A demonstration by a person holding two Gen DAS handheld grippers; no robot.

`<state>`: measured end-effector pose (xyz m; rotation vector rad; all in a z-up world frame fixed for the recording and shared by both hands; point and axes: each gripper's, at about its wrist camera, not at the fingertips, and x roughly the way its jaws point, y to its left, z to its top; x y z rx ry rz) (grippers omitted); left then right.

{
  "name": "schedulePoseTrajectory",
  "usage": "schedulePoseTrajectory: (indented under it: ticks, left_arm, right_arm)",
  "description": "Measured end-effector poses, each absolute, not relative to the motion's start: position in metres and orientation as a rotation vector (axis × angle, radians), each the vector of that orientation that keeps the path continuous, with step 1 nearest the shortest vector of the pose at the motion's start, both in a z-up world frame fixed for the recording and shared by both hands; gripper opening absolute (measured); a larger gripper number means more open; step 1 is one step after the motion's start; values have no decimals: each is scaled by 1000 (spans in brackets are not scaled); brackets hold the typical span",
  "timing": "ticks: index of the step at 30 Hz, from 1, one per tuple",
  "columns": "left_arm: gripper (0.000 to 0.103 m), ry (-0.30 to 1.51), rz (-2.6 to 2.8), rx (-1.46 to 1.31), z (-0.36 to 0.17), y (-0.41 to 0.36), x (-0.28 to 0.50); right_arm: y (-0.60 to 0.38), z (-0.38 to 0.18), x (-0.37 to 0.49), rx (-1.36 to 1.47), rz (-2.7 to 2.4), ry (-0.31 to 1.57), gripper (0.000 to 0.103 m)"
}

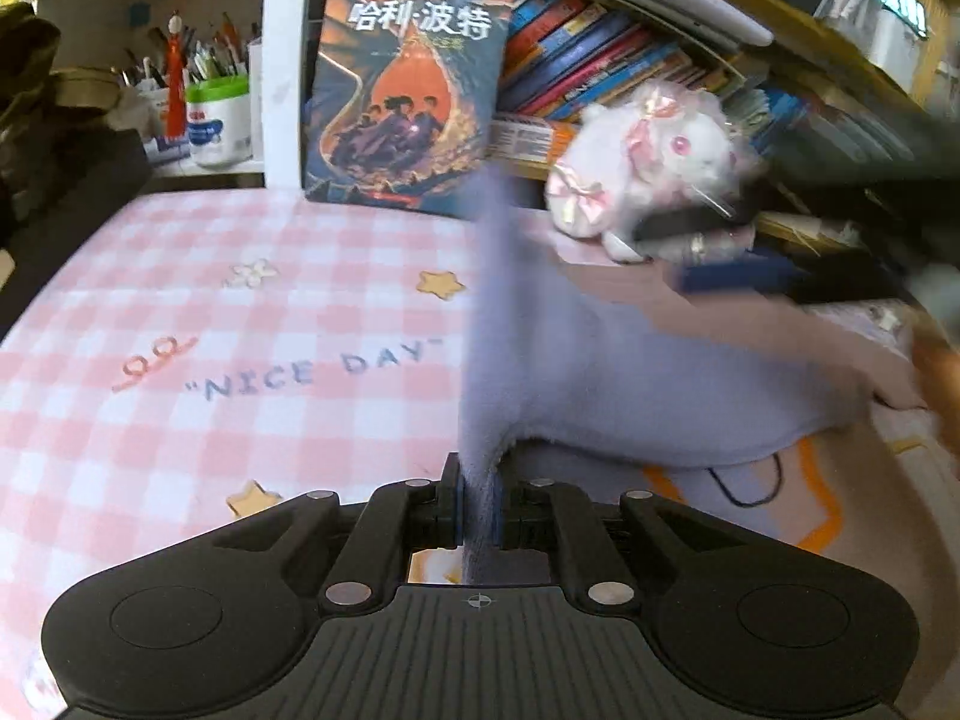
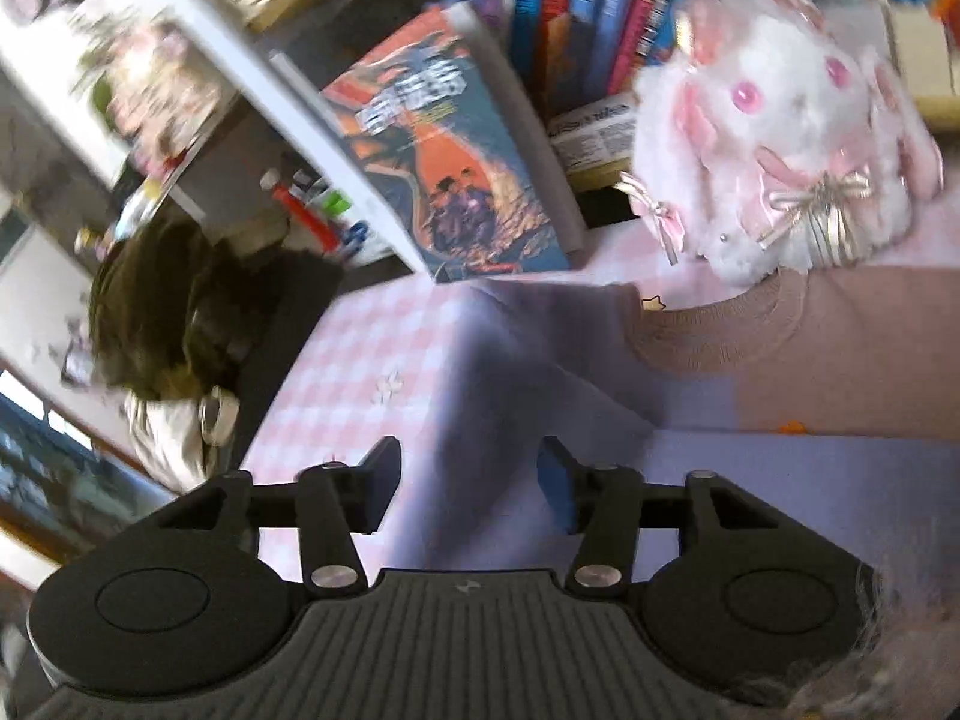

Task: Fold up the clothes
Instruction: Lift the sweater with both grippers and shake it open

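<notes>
The left gripper point(image 1: 478, 504) clenches a lavender garment point(image 1: 600, 384) rising mid-frame; the right gripper point(image 2: 468, 483) is released, cloth lying between its fingers. The pink checked cloth point(image 1: 210, 324) reads "NICE DAY".

Lavender garment point(image 1: 600, 384), pink-and-white checked cloth point(image 1: 240, 324), white-pink plush point(image 1: 654, 162)

Child's bedroom, pink checked bedsheet point(image 1: 180, 312), crammed bookshelf point(image 1: 600, 60), plush toy point(image 1: 654, 162)
</notes>
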<state>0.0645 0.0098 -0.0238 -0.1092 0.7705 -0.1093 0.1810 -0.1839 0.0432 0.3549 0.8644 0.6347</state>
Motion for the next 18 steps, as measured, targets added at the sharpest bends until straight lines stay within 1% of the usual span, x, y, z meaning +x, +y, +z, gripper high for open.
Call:
schedulePoseTrajectory:
  ticks: [2, 5, 8, 9, 10, 11, 14, 16, 18]
  left_arm:
    - [15, 801, -80, -65, -26, 11, 69]
    - [16, 851, -34, 5, -29, 13, 75]
    - [19, 778, 12, 76, -10, -4, 57]
    - [21, 738, 15, 111, -4, -14, 51]
    - [26, 698, 13, 145, 2, -26, 46]
    - [28, 676, -26, 165, 5, -40, 45]
    - [28, 639, -191, 218, 6, -90, 48]
    - [28, 639, -269, 278, -2, -124, 54]
    - [28, 643, -332, 340, -11, -156, 61]
  right_arm:
    - [-199, 35, 161, 268, 613, 865, 51]
    - [-235, 19, 128, 122, 514, 885, 51]
    - [-277, 9, 96, 6, 391, 896, 51]
    - [-291, 7, 87, -18, 351, 899, 51]
    - [-306, 4, 79, -24, 306, 904, 51]
    - [-319, 2, 72, -22, 269, 916, 51]
    - [-349, -7, 58, -9, 188, 965, 50]
    - [-370, -13, 49, -1, 133, 997, 46]
    - [-377, -20, 39, -18, 136, 1029, 38]
